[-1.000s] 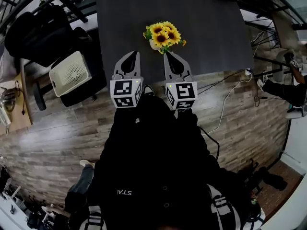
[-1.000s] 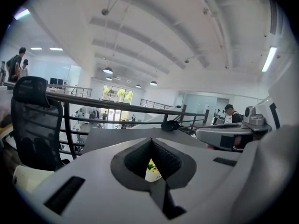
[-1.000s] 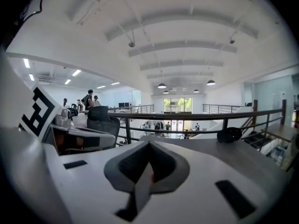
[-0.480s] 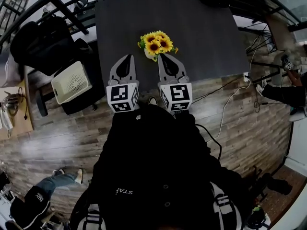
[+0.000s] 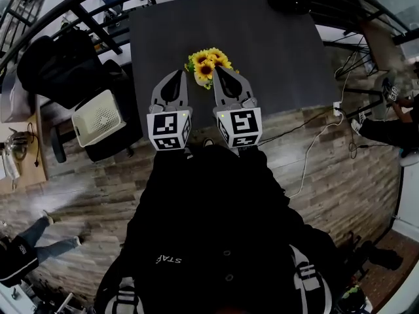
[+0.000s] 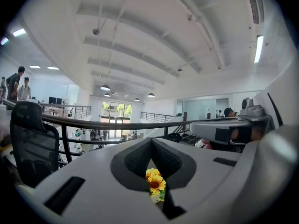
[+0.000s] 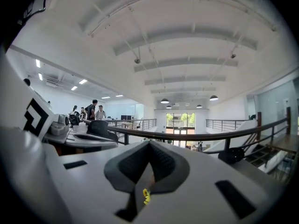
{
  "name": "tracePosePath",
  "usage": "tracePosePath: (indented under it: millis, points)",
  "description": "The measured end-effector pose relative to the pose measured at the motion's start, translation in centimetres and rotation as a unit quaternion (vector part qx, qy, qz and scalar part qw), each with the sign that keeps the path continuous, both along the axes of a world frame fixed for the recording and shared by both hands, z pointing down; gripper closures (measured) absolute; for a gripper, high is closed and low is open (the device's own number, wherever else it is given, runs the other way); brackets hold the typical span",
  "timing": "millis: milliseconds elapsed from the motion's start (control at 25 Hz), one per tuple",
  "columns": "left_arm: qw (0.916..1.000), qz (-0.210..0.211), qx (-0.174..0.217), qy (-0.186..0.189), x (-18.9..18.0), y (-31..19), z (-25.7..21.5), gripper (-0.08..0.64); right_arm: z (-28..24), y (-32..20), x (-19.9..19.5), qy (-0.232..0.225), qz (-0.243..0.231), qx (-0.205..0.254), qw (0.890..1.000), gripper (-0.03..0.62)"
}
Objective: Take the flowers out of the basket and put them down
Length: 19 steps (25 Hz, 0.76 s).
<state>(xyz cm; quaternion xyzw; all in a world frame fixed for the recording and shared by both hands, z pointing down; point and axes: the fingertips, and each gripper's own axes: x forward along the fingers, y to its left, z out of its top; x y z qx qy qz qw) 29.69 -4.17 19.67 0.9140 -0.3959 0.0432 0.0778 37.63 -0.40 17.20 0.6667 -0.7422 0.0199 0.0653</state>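
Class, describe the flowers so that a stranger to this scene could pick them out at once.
Find the dark grey table at the top of the head view. Near its front edge, just past the left gripper and right gripper, sit the flowers: the only bright yellow thing on it.

Bright o/h light, strong fisheye warp, dark corners, foregrnd soft

Open tabletop [image 5: 275, 57] L/R & behind flowers [image 5: 206, 63]; chair [image 5: 59, 64], white bin [image 5: 98, 116] off L edge
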Motion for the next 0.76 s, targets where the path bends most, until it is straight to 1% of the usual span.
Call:
tracePosePath:
  millis: [320, 560, 760]
  points:
    - [1.0000, 0.003, 0.008, 0.000, 0.8, -0.4, -0.8, 0.560, -0.4, -0.3, 0.5, -0.003, -0.001, 0.008, 1.000, 0.580]
    - [1.0000, 0.004, -0.003, -0.004, 1.0, -0.5, 0.2, 0.560, 0.4, -0.2, 1.2, -0.011, 0.007, 0.002, 1.000, 0.580]
    - [1.0000, 0.005, -0.004, -0.004, 1.9, -0.9, 0.6, 0.560, 0.7, -0.3, 2.2, -0.012, 0.012, 0.000, 1.000, 0.580]
